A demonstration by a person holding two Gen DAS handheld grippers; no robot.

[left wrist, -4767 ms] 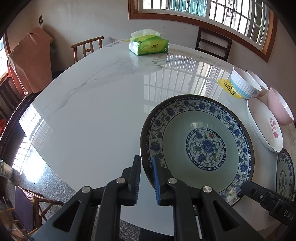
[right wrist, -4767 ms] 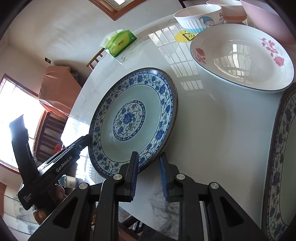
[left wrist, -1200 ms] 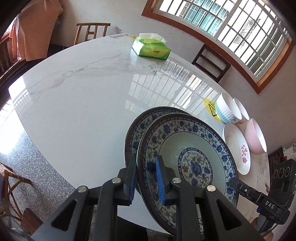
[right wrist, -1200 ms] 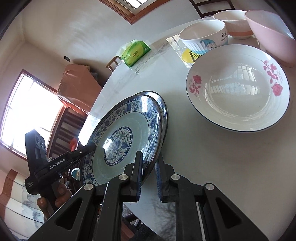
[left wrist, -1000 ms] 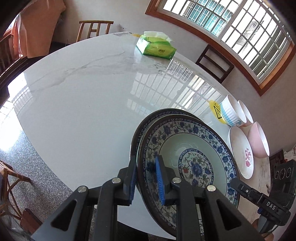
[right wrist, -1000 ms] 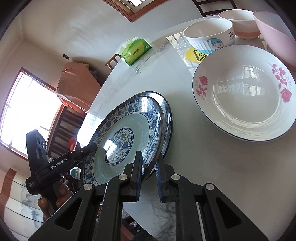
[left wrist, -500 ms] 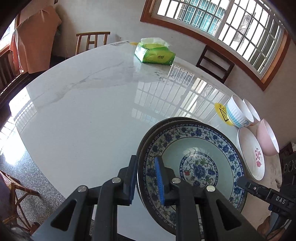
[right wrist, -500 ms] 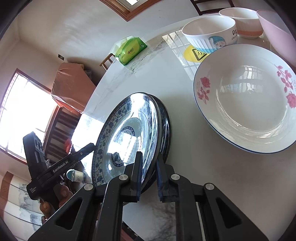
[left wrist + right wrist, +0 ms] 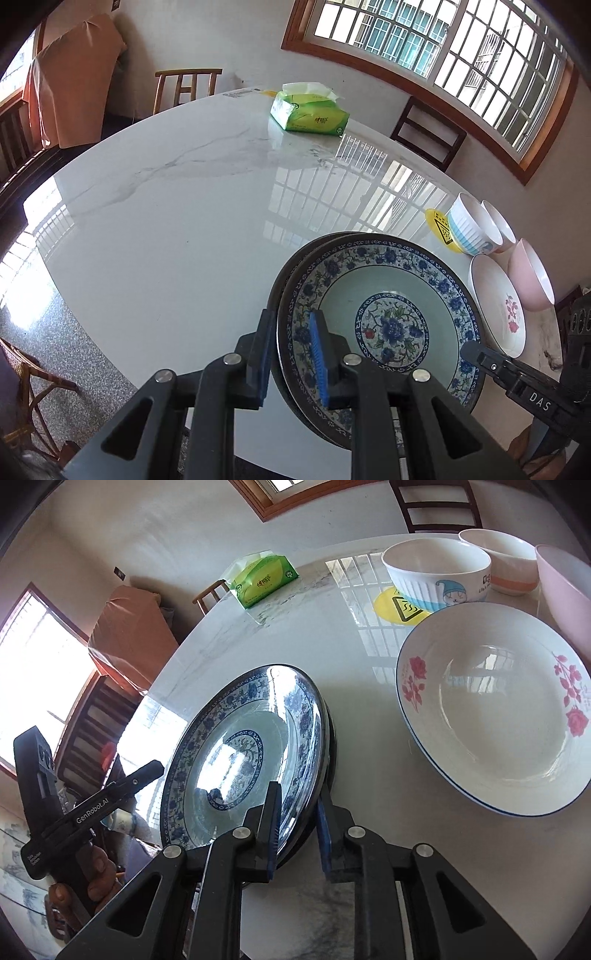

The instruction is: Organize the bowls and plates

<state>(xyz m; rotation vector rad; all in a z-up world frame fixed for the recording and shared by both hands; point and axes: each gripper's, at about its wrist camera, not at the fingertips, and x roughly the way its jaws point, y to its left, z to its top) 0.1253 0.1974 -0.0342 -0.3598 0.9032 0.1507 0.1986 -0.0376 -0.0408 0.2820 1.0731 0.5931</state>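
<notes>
The right tool (image 9: 297, 834) has just been opening — its jaws now stand slightly apart, straddling the rim of the upper blue-and-white plate (image 9: 243, 753) without pressing it. The left tool (image 9: 291, 356) stays closed on the opposite rim of that plate. Since a second ago the plate has come down from a tilt onto the lower matching plate (image 9: 284, 269), so this stacking step appears nearly done. The stack sits at the near edge of the marble worktop (image 9: 177, 221) — the rose-patterned dish (image 9: 491, 705) lies beside it.
</notes>
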